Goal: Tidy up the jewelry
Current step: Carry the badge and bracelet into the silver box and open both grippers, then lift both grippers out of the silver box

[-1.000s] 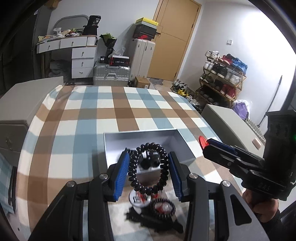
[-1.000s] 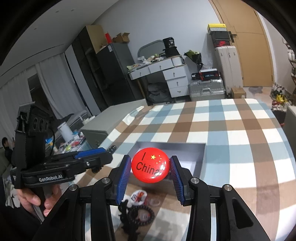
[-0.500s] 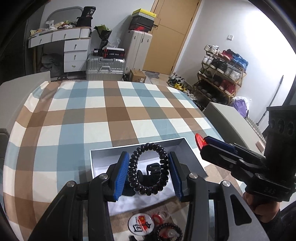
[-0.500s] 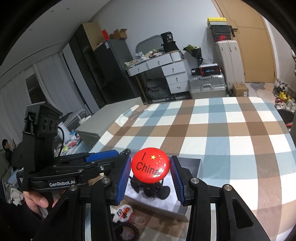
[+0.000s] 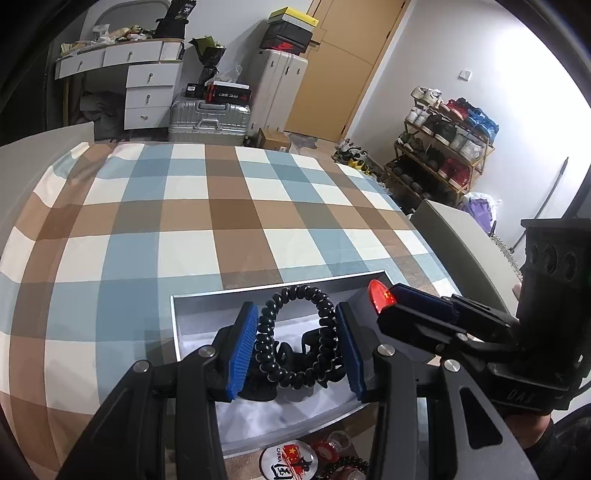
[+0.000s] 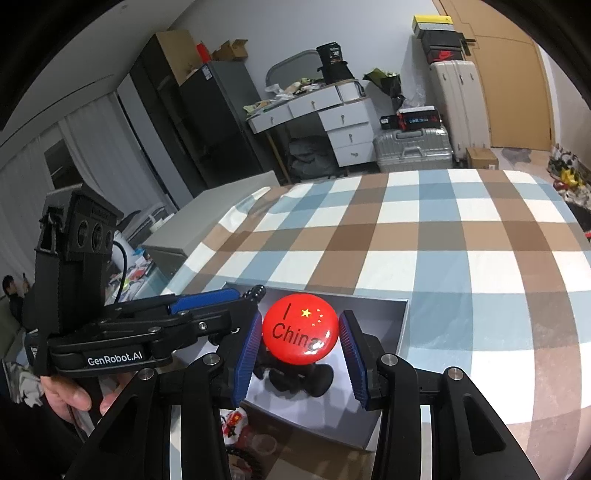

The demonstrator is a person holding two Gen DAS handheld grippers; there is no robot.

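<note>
Grippers both loaded: left gripper [image 5: 295, 347] pinching coil bracelet [image 5: 295, 336], right gripper [image 6: 301, 349] pinching red badge [image 6: 300, 334]; I'm lowering both inside grey box [image 5: 192, 299] before releasing.

A checked cloth of brown, blue and white squares [image 5: 229, 221] covers the table, and everything else stands beyond its far edge. Just past that edge sits a ribbed silver hard-shell suitcase [image 5: 208, 120], with a white desk with drawers [image 5: 147, 85] to its left and a tall cream suitcase [image 5: 280, 88] to its right. Stacked shoe boxes [image 5: 290, 35] top the cream case. Further right are a plain wooden door [image 5: 343, 66] and an open rack of shoes [image 5: 443, 147].
</note>
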